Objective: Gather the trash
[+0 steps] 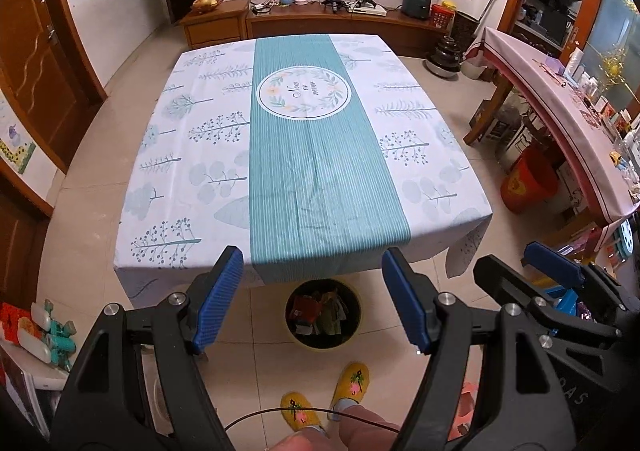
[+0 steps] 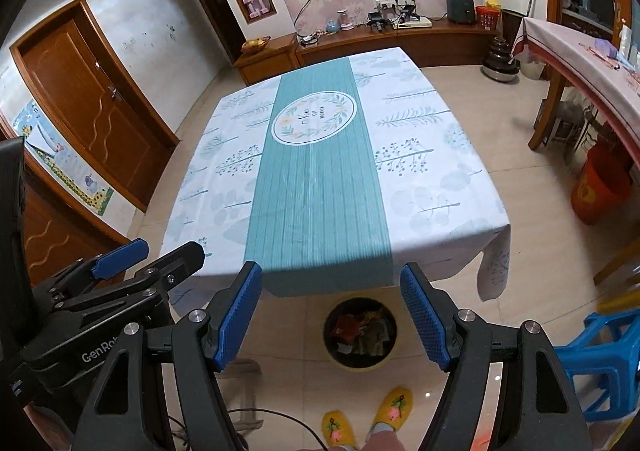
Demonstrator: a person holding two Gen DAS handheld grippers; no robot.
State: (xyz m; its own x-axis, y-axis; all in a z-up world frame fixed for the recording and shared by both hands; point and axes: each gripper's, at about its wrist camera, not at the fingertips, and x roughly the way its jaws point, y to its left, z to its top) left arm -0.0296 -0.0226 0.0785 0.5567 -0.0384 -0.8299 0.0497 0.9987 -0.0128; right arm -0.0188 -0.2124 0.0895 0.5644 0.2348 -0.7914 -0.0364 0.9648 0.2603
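Note:
A round bin [image 1: 323,314] with a yellow rim stands on the floor under the table's near edge, holding several coloured wrappers; it also shows in the right wrist view [image 2: 361,335]. My left gripper [image 1: 312,299] is open and empty, held above the bin in front of the table. My right gripper [image 2: 332,315] is open and empty too, beside the left one. The table [image 1: 224,155] has a white and teal cloth with nothing on it; it also shows in the right wrist view [image 2: 420,155]. Each gripper shows in the other's view: the right [image 1: 560,283], the left [image 2: 132,263].
My feet in yellow slippers [image 1: 324,395] stand just behind the bin. A blue plastic stool [image 2: 600,363] is at the right. A long side table [image 1: 560,119] with clutter and an orange bucket [image 1: 524,183] below it line the right side. A TV cabinet [image 1: 320,19] stands behind.

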